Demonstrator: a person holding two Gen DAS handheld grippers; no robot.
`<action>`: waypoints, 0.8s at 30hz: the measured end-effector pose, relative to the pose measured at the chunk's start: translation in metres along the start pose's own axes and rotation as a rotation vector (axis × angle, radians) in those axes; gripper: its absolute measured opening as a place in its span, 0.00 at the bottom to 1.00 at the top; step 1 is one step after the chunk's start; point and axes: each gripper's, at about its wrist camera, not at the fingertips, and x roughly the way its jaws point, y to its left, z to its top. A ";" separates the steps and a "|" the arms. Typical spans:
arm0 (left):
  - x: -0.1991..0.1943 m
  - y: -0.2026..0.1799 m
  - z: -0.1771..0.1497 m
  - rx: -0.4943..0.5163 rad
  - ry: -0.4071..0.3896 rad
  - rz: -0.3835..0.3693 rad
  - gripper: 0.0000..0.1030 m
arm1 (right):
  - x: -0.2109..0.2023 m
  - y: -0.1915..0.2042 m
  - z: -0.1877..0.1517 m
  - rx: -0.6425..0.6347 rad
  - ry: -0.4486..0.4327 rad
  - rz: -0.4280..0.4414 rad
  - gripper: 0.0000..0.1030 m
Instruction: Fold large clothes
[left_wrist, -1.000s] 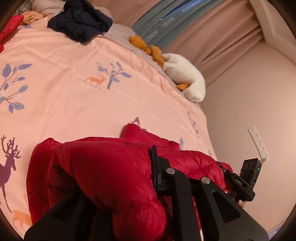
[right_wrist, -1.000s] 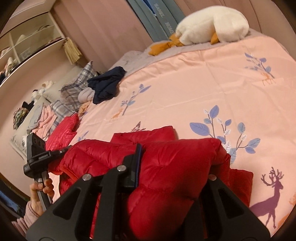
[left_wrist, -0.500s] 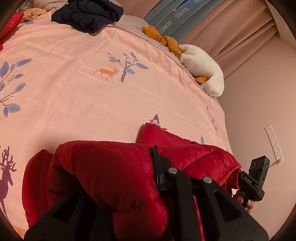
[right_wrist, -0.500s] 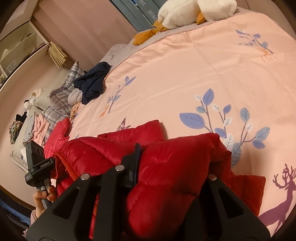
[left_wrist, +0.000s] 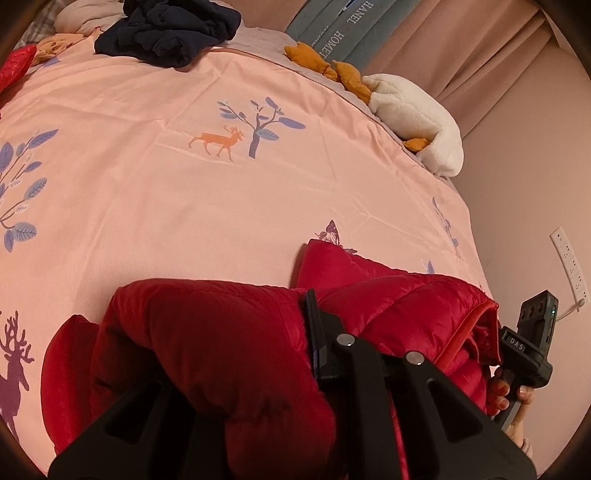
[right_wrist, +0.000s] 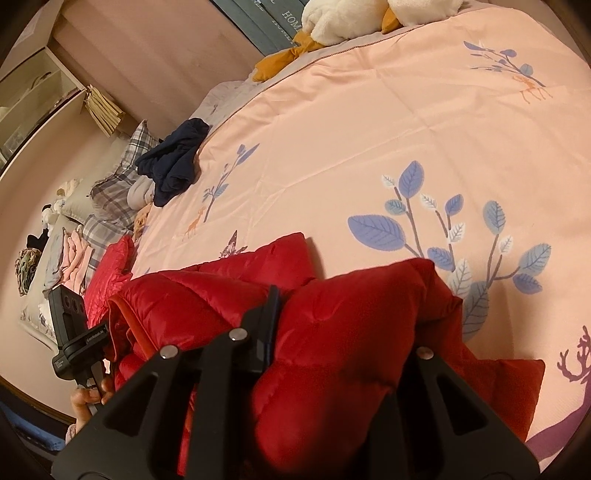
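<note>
A puffy red down jacket (left_wrist: 221, 332) lies bunched at the near edge of a pink bed cover (left_wrist: 184, 184). My left gripper (left_wrist: 236, 354) is shut on a thick fold of the jacket, which bulges between its fingers. My right gripper (right_wrist: 343, 343) is shut on another fold of the same jacket (right_wrist: 351, 325). Each view shows the other hand-held gripper at the jacket's far end: the right one (left_wrist: 532, 339) and the left one (right_wrist: 74, 332). The fingertips are hidden by the fabric.
A dark navy garment (left_wrist: 166, 29) lies crumpled at the far side of the bed. A white and orange plush toy (left_wrist: 413, 110) rests by blue pillows. Plaid pillows and folded clothes (right_wrist: 107, 206) sit at the left. A wall (left_wrist: 535, 184) borders the bed.
Both grippers have carried the held jacket forward over the bed. More of the pink cover shows ahead and the far objects look closer. The grips have not changed.
</note>
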 end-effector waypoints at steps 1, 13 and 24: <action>0.001 0.000 0.000 0.002 -0.001 0.000 0.14 | 0.000 0.000 0.000 0.002 0.001 0.001 0.18; 0.004 0.002 -0.001 0.013 -0.004 0.002 0.14 | 0.003 -0.004 -0.002 0.012 -0.005 0.009 0.19; 0.002 -0.001 -0.003 0.017 -0.001 -0.002 0.14 | -0.007 0.001 -0.004 0.028 -0.016 0.031 0.29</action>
